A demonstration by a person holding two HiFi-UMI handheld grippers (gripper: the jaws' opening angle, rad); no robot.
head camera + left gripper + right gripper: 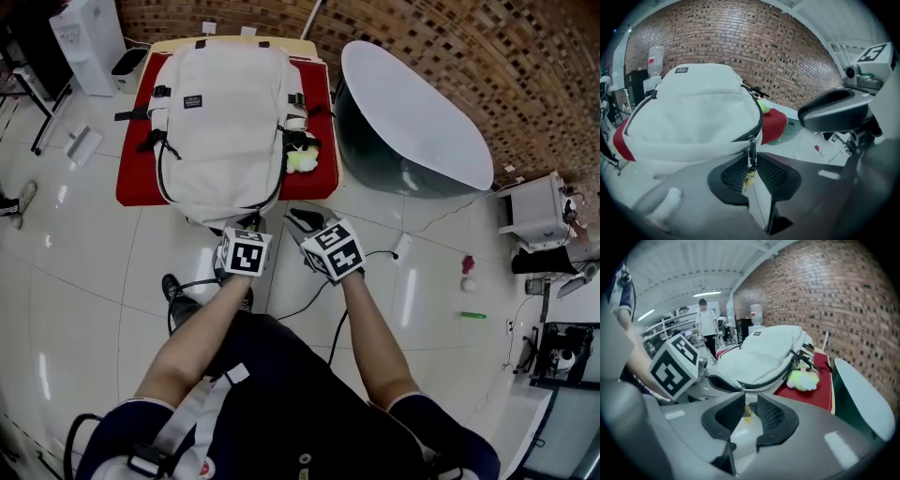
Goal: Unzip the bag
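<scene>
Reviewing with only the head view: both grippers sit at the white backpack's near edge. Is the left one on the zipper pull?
Observer: Yes, the left gripper view shows the left gripper pinching the zipper pull.
Operator: And the right one?
Observer: The right gripper has its jaws apart, pressing on nothing I can see.
Operator: Anyone nearby?
Observer: A person in a white top stands in the background of the right gripper view.

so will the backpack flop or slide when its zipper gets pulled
Probably floppy: the backpack sags and creases near the zipper pull, so it may bunch rather than resist. It looks fairly full, so likely too heavy to lift easily. Lying flat on the red mat, it seems unlikely to tip, though it might slide.
</scene>
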